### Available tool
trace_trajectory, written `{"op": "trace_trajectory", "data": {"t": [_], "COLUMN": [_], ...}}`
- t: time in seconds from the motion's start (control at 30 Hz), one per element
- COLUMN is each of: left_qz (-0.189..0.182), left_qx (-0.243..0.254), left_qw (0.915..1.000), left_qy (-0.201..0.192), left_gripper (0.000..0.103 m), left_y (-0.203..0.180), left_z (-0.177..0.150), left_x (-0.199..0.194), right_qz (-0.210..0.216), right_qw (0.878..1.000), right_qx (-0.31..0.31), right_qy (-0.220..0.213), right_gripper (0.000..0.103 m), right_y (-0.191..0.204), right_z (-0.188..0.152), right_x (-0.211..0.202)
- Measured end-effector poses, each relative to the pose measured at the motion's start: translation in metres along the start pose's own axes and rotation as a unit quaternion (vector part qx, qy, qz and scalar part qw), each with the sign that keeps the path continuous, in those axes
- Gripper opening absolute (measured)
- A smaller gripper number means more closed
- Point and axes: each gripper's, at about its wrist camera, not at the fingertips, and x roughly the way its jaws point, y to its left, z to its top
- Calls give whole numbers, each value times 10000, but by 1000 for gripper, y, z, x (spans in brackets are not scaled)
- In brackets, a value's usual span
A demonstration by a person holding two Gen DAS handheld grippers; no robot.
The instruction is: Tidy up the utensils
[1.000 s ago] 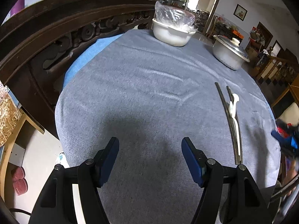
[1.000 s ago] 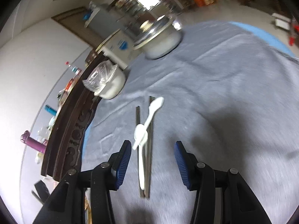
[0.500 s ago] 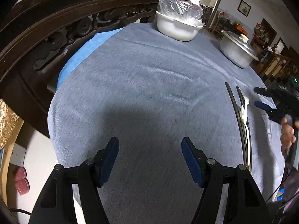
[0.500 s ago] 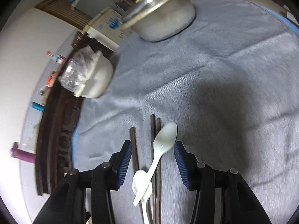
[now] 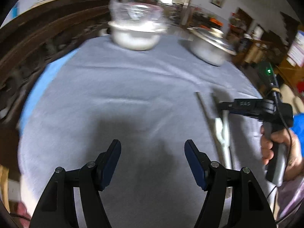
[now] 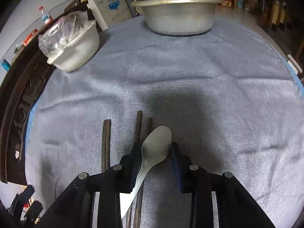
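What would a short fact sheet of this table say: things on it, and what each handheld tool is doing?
surface: round table under a grey cloth
dishes: white bowl covered with clear plastic; lidded metal pot
utensils: white spoon lying across dark chopsticks
right tool: over the spoon's bowl, jaws just been closing around it; contact unclear
left tool: open, nothing between its jaws, above bare cloth
person: a hand grips the right tool's handle

Right tongs (image 6: 154, 150) lowered over white spoon (image 6: 156, 144), jaws just closing around bowl.
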Motion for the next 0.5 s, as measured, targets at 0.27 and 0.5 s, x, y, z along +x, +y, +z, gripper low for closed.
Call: {"op": "trace_trajectory", "data": {"t": [0.27, 0.5], "left_qz": [-874, -960], "left_qx": [315, 1206], "left_qw": [9943, 9859], "left_qy": [532, 650], "left_gripper": [70, 56], "left_y": [-52, -105], "left_z": [27, 34], "left_x": [51, 74], "right_qz": [274, 390], "right_qw": [9984, 9951], "right_qx": [182, 324], "right_qy": [-462, -844], "right_gripper": [33, 33], "right_y": [-43, -75], "right_z": [-32, -60], "right_x": [-40, -74]}}
